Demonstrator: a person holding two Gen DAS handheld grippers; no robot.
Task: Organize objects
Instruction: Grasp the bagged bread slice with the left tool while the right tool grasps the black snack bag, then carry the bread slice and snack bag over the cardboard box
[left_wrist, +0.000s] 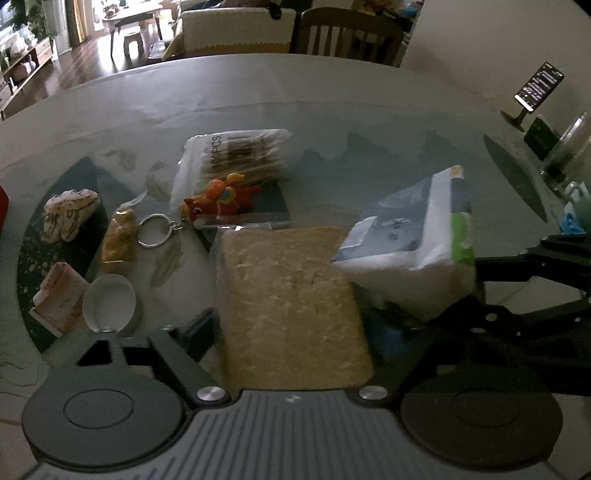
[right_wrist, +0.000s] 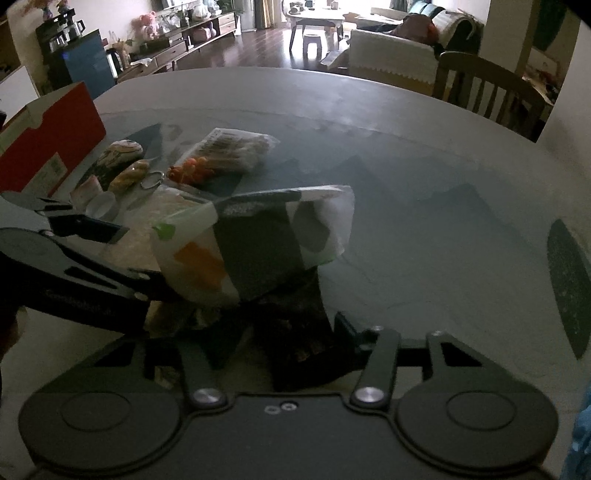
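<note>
Tool status, right side: the right tool (right_wrist: 280, 332) is clamped on the lower edge of a tissue pack (right_wrist: 258, 240), which rides clear of the counter (right_wrist: 424, 155) with its bulk forward of the fingers. In the left wrist view the same pack (left_wrist: 410, 236) sits at the end of the black arm entering from the right, tilted, its printed face turned up and toward the left camera. Its long axis appears to run from the gripped lower end up and away toward the far rim of the counter, with the green-and-white end uppermost. Judgement: it is held by one end so it can be carried over and set down among the grouped items.

Left tool (left_wrist: 291, 332): spread wide on either side of a pale flat packet (left_wrist: 291, 306) lying on the counter; no pressure on it is evident. The pack's lower corner hangs just beside this packet's right edge.

Beyond the packet, relative to the pack: a red dragon keychain (left_wrist: 221, 201) and a bag of cotton swabs (left_wrist: 236, 155) lie to its left and farther off. Farther left again are a white cap (left_wrist: 109, 302), a yellow wrapped sweet (left_wrist: 118, 240) and a small printed pouch (left_wrist: 68, 214). A red box (right_wrist: 48, 144) stands at the counter's left edge. A phone on a stand (left_wrist: 537, 88) is well apart, far right.
</note>
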